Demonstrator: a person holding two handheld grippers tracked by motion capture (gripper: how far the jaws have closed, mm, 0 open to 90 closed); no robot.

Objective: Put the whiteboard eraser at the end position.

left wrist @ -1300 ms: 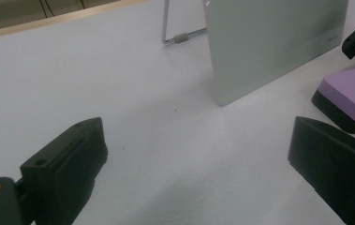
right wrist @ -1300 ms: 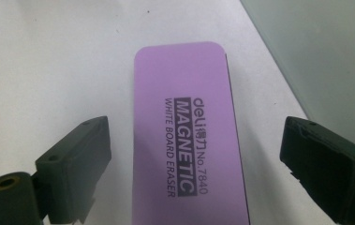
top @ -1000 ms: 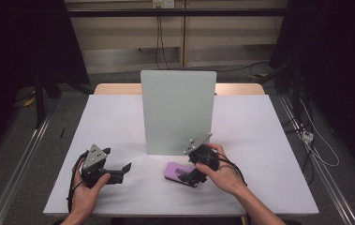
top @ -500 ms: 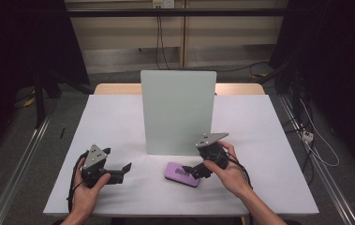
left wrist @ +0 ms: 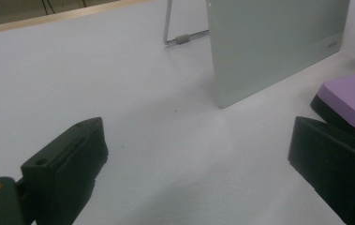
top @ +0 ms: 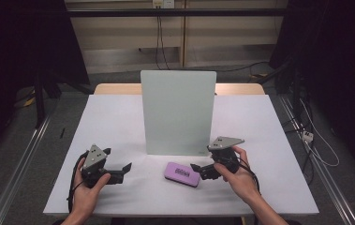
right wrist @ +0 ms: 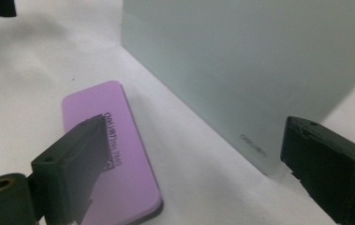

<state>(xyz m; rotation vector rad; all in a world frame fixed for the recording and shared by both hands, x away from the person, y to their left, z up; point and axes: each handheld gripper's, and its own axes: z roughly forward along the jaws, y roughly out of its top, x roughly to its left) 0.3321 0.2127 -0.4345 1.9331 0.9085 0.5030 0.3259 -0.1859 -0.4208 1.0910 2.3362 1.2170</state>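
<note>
You're holding both grippers wide apart: left gripper (top: 119, 169) lower left, right gripper (top: 198, 169) beside the purple eraser (top: 181, 175), lower center.

White table (top: 119, 122), wooden edge behind, cables on floor (top: 320, 150)

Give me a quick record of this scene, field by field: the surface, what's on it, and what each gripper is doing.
surface: white table
upright item: pale green board, standing near the table's middle
flat item: purple eraser, lying in front of the board, apart from it
left gripper: open, holding nothing, to the left of the eraser
right gripper: open, holding nothing, jaws close to the eraser's right end
contact with eraser: cannot tell
</note>
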